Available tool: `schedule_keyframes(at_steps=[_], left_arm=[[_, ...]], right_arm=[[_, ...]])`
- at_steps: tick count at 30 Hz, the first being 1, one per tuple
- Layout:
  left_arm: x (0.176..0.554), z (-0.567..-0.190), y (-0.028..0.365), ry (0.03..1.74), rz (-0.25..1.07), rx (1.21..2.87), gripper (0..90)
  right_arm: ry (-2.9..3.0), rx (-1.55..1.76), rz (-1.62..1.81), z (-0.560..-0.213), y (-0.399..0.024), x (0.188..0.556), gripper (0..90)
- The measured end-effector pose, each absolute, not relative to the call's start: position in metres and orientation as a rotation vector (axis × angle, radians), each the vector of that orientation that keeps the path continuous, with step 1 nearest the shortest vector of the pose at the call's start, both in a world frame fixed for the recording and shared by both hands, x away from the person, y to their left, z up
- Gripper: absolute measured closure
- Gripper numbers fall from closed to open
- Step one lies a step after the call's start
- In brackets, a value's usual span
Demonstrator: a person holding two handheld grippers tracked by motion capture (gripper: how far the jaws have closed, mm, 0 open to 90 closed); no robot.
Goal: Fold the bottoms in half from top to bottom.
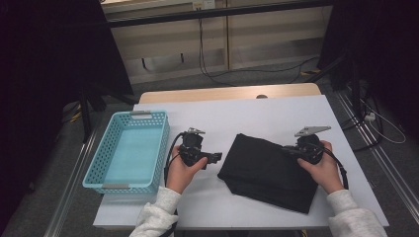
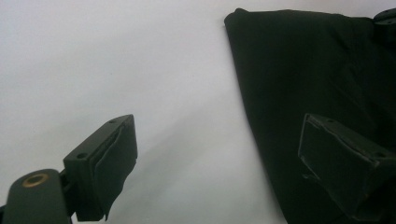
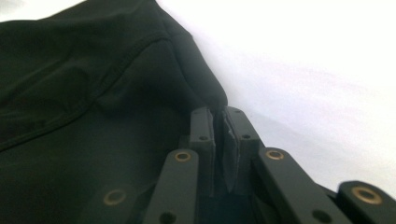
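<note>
A folded black cloth [image 1: 267,170] lies on the white table [image 1: 276,113], right of centre. My left gripper [image 1: 216,158] rests on the table just left of the cloth and points at it. In the left gripper view [image 2: 222,140] its jaws stand wide open with nothing between them; one jaw is over the bare table, the other in front of the cloth [image 2: 317,70]. My right gripper [image 1: 291,150] is at the cloth's right edge. In the right gripper view [image 3: 217,112] its jaws are pressed together, with a folded edge of the cloth [image 3: 93,93] at their tips.
A light blue plastic basket [image 1: 99,158] stands empty at the table's left side, close to my left hand. Bare white table lies behind the cloth and in front of it. Cables run over the floor beyond the far edge.
</note>
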State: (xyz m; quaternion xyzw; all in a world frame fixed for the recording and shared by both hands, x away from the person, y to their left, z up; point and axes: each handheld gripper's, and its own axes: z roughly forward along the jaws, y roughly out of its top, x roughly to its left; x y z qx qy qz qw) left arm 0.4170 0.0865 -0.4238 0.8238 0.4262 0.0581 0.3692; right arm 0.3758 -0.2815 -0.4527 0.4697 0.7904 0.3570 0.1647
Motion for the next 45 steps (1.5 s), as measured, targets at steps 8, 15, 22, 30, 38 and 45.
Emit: schedule_keyframes(at_steps=[8,15,22,30,38,45], left_arm=[[0.417,-0.422,0.086,1.092,0.152,2.11,11.8],[0.416,-0.422,0.085,1.092,0.159,2.104,11.8],[0.415,-0.42,0.085,1.085,0.161,2.102,11.8],[0.416,-0.42,0.084,1.072,0.161,2.113,11.8],[0.416,-0.422,0.082,1.072,0.155,2.124,11.8],[0.415,-0.421,0.081,1.073,0.164,2.119,11.8]], right_arm=[[2.246,1.334,1.082,-0.434,-0.283,0.359,83.3],[2.211,1.417,1.102,-0.422,-0.291,0.343,83.4],[2.212,1.465,1.046,-0.429,-0.303,0.323,83.4],[2.207,1.501,0.963,-0.452,-0.316,0.313,73.6],[2.204,1.546,1.008,-0.456,-0.32,0.315,65.3],[2.22,1.627,1.111,-0.457,-0.326,0.321,82.3]])
